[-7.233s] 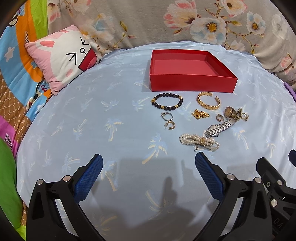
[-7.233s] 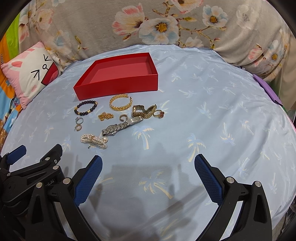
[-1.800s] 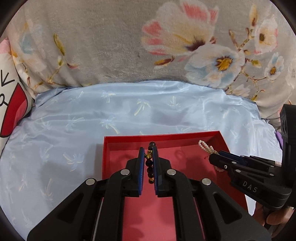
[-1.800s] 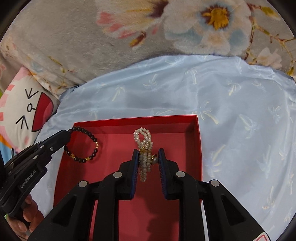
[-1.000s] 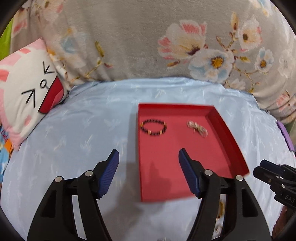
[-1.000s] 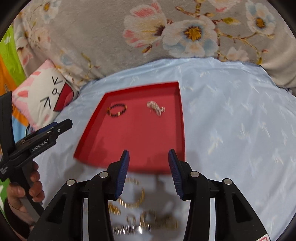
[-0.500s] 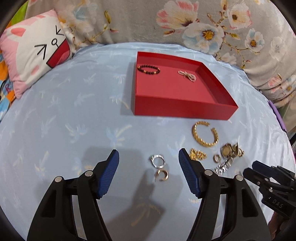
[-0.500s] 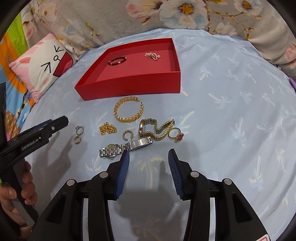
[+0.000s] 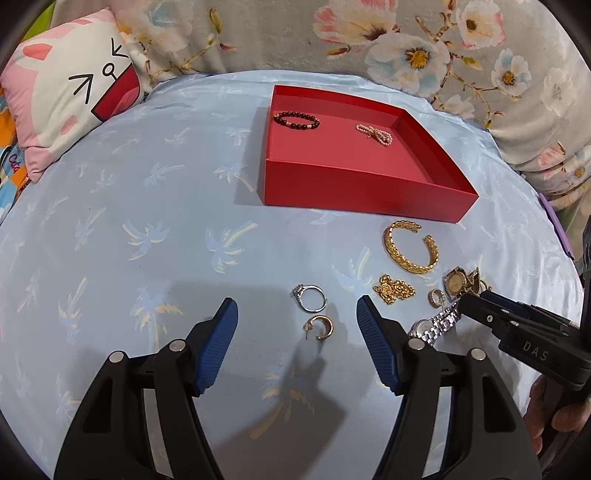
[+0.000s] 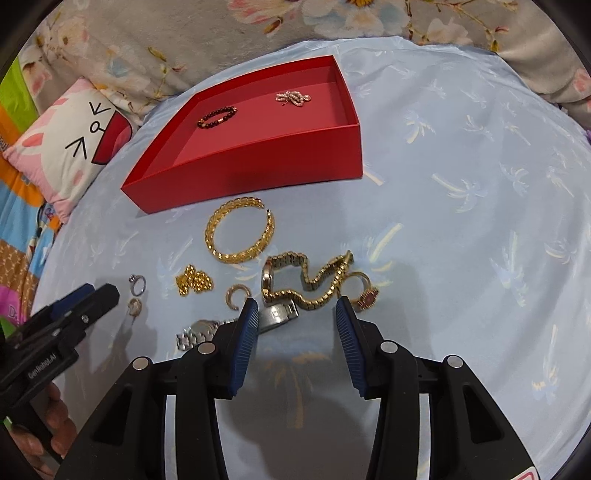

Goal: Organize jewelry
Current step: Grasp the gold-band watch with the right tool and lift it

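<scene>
Pale blue palm-print cloth (image 9: 110,229) covers the bed in front of you, with a floral blanket (image 9: 295,33) behind and a cat pillow (image 9: 70,96) at the far left. Your red box (image 9: 362,188) sits open on the cloth and holds two pieces: one dark bead bracelet (image 9: 296,120) at its far left and one pearl bracelet (image 9: 373,133) to the right of it, well apart.

Outside the box you have eight pieces left: one gold cuff (image 10: 240,230) just in front of the box, one gold chain (image 10: 194,284), one silver ring (image 9: 310,297), two gold hoops (image 9: 320,328) (image 10: 236,295), one gold watch (image 10: 306,282), one silver watch (image 10: 236,325) and one red-stone ring (image 10: 364,295).

Your left gripper (image 9: 297,345) hangs low over the cloth, spread wide and empty, with the silver ring and one hoop lying between its fingers. Your right gripper (image 10: 293,341) is also released and holds nothing, angled down with its tips just at the gold watch band and the silver watch
</scene>
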Tool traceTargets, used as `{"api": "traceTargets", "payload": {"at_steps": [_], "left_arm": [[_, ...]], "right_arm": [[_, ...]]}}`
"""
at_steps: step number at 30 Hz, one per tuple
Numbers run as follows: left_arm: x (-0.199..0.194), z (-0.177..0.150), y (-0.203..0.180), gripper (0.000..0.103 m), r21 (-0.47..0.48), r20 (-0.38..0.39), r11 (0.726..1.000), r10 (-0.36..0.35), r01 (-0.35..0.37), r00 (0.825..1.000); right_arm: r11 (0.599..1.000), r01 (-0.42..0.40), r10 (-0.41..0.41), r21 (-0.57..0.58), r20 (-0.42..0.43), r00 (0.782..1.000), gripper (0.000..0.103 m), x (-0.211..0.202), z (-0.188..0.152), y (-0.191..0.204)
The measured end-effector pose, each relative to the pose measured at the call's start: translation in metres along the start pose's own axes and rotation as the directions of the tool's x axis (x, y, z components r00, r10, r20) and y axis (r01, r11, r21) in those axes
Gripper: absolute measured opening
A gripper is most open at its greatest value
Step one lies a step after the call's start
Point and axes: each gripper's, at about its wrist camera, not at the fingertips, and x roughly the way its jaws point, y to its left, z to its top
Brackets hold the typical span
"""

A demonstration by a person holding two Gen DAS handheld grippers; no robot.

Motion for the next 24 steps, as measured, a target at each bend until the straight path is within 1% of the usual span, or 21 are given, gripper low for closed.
{"api": "traceTargets", "payload": {"at_steps": [4,10,11,12,14,15,16,21,24], "left_arm": [[0.004,0.002,0.001,0.065,-0.005,-0.009,1.000,-0.003,0.003,1.000],[0.009,0.004,0.002,0.065,-0.006,-0.018,1.000,-0.002,0.002,1.000],[0.010,0.004,0.002,0.065,-0.006,-0.018,1.000,-0.003,0.003,1.000],[0.010,0.005,0.002,0.065,-0.006,-0.018,1.000,-0.003,0.003,1.000],[0.010,0.004,0.002,0.064,-0.006,-0.018,1.000,-0.004,0.004,1.000],[0.011,0.005,0.002,0.064,-0.006,-0.018,1.000,-0.006,0.006,1.000],[0.011,0.005,0.002,0.064,-0.006,-0.019,1.000,-0.009,0.008,1.000],[0.014,0.007,-0.002,0.064,0.003,-0.026,1.000,-0.026,0.026,0.999],[0.013,0.007,-0.004,0.064,0.008,-0.027,0.999,-0.031,0.031,0.999]], "right_arm": [[1.000,-0.002,0.002,-0.013,0.000,1.000,0.043,0.006,0.007,0.005],[0.999,0.020,-0.020,-0.039,0.012,1.000,0.043,0.014,0.015,0.013],[0.999,0.022,-0.022,-0.039,0.013,1.000,0.038,0.015,0.016,0.013],[0.999,0.023,-0.023,-0.037,0.013,1.000,0.028,0.015,0.016,0.012],[0.999,0.014,-0.014,-0.037,0.009,1.000,0.017,0.016,0.016,0.011],[0.999,-0.005,0.005,-0.032,0.005,1.000,0.015,0.016,0.016,0.011],[0.999,-0.007,0.007,-0.032,0.006,1.000,0.015,0.016,0.015,0.011],[0.998,0.012,-0.011,-0.060,0.028,1.000,0.015,0.011,0.012,0.015],[0.999,0.010,-0.007,-0.051,0.057,0.998,0.015,0.001,0.011,0.013]]}}
